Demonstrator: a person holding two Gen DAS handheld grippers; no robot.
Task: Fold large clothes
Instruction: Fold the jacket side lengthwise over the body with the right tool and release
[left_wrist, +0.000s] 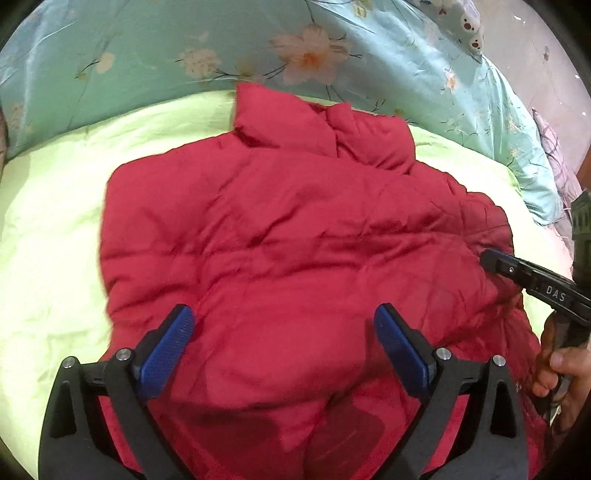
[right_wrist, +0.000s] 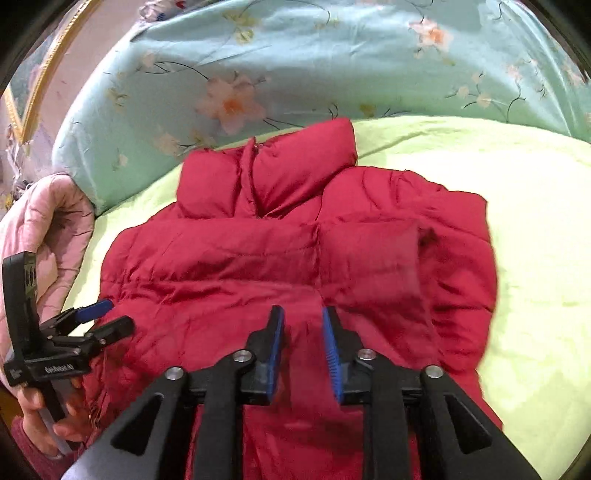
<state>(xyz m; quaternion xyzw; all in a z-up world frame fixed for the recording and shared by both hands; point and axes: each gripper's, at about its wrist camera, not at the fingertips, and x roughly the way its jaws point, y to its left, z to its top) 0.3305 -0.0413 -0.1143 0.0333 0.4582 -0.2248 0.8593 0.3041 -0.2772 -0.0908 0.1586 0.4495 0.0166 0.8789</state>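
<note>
Red puffer jacket (left_wrist: 280, 236) lies spread on a pale green sheet (left_wrist: 51, 236), filling the centre of both wrist views, collar (left_wrist: 295, 125) toward the top of frame next to a light blue floral quilt (left_wrist: 155, 48). Looks partly folded: in the right wrist view a padded panel, maybe a sleeve (right_wrist: 369, 254), lies across the jacket body at centre right. Fabric is wrinkled and slightly blurred.

Left gripper (left_wrist: 284, 343), bottom centre of its own view, jaws spread wide, blue pads (left_wrist: 166, 350) well apart, nothing between them but jacket surface below; released, not gripping. The same gripper appears at lower left of the right wrist view, near the jacket's left edge, held by a hand (right_wrist: 44, 417).

Right gripper (right_wrist: 303, 347), bottom centre of its view, jaws part open with a narrow gap; red fabric is seen through the gap, but the pads do not appear to press on it. Whether cloth actually sits between them I cannot tell. In the left wrist view its black finger tip (left_wrist: 495, 260) reaches in from the right edge over the jacket's right side, a hand (left_wrist: 557, 369) on its handle.

Pink quilted cloth (right_wrist: 48, 236) at far left of the right wrist view.
</note>
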